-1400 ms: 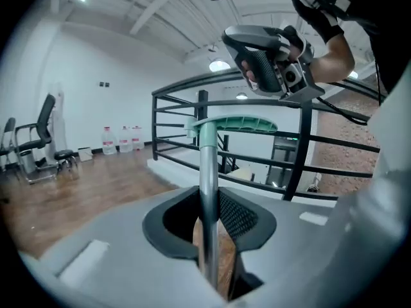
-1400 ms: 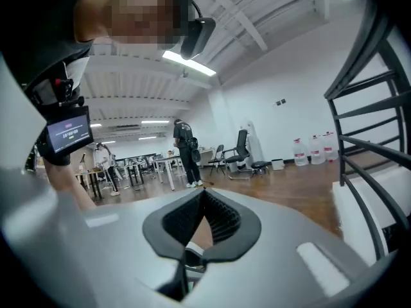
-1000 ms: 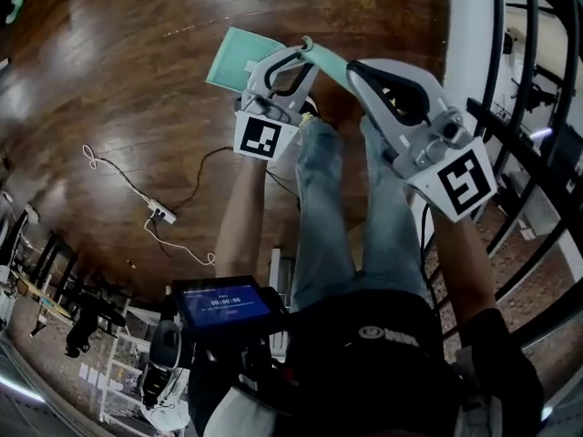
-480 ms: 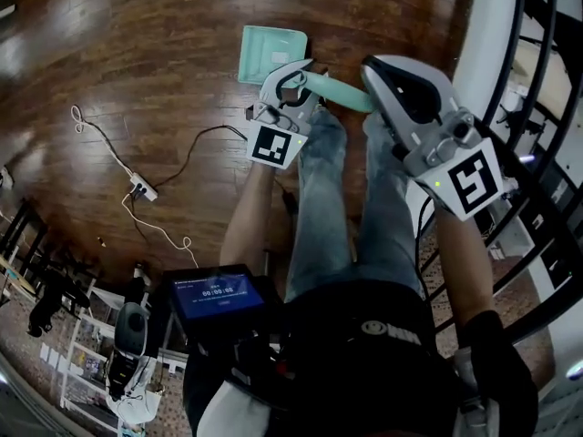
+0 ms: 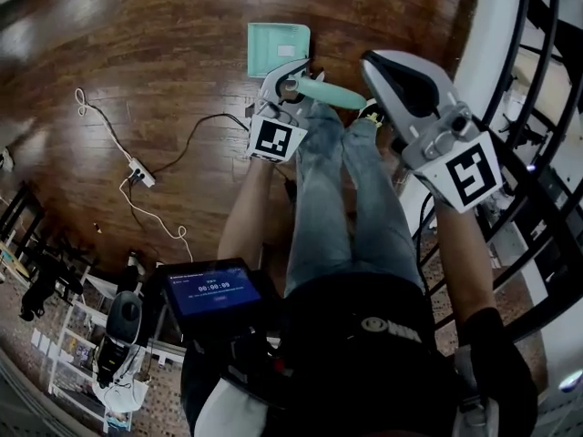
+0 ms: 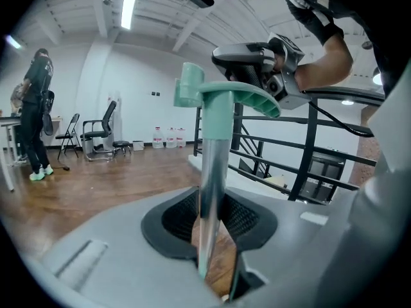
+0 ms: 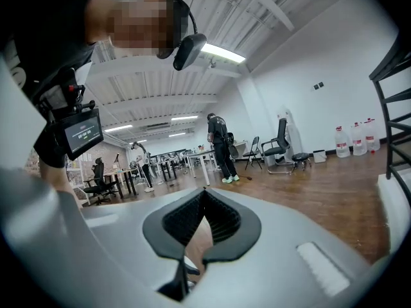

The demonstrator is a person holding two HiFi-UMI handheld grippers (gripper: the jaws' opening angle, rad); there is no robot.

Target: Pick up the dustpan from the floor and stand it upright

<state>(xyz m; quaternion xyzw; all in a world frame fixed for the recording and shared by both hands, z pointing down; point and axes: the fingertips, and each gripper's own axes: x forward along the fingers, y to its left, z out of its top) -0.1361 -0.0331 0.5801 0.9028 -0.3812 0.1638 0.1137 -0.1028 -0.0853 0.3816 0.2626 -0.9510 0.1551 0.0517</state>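
Observation:
The teal dustpan's pan [image 5: 278,49] is low over the wooden floor ahead of my feet. Its silver pole [image 6: 210,191] rises between my left gripper's jaws to a teal grip [image 6: 221,98], which also shows in the head view [image 5: 330,93]. My left gripper [image 5: 291,78] [image 6: 209,220] is shut on that pole; its jaws have just eased slightly wider, with the pole still between them. To the right of the teal grip, my right gripper [image 5: 387,69] [image 7: 203,194] is held up with its jaws shut on nothing. It also shows in the left gripper view [image 6: 253,59].
A white power strip [image 5: 138,171] with white and black cables lies on the floor at left. A black railing [image 5: 537,107] and a white pillar [image 5: 496,25] stand close on the right. My jeans-clad legs [image 5: 319,208] are below the grippers. A person [image 6: 35,114] and office chairs [image 6: 103,130] are far off.
The pan has swung from skewed to square and drawn nearer my feet. The left gripper has moved with the pole. The right gripper has shifted slightly beside the teal grip.

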